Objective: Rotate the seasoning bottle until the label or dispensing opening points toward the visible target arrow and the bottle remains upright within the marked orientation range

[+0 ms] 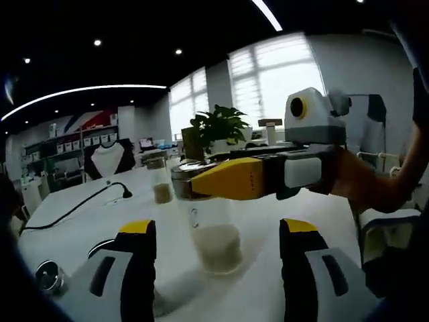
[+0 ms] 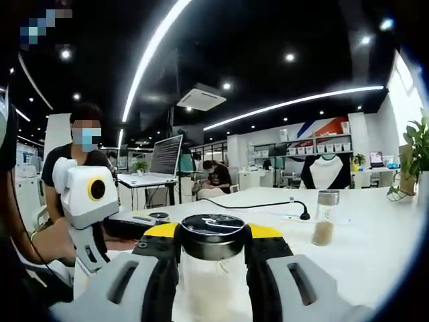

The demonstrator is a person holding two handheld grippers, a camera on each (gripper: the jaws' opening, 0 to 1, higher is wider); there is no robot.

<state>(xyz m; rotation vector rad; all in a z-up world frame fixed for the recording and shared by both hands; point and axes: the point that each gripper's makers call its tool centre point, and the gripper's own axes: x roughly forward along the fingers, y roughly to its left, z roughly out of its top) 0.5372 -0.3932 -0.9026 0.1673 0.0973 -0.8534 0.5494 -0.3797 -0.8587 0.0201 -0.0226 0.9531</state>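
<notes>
The fingers of the right gripper (image 2: 213,258) are clenched on the neck of the seasoning bottle (image 2: 212,268), just under its dark round lid (image 2: 213,227), at the lower middle of the right gripper view. In the left gripper view the same hold is seen from the side: the yellow-tipped right gripper (image 1: 201,180) comes in from the right of the frame and clasps the bottle's top, while the clear body (image 1: 213,235) with pale granules settled at the bottom stands on the white table (image 1: 80,228). The left gripper (image 1: 218,251) is released, its two jaws spread apart on either side of the bottle's lower part and not touching it.

The bottle is judged to be light, stiff and smooth-walled, probably glass or hard plastic, so slipping under a twist is likely and tipping is possible with the weight sitting low. A hold at the neck below the lid suits turning; the base could be steadied lower down. No target arrow or label can be made out.

A second, similar bottle (image 2: 326,217) stands further back on the table, near a black cable (image 2: 255,203).
</notes>
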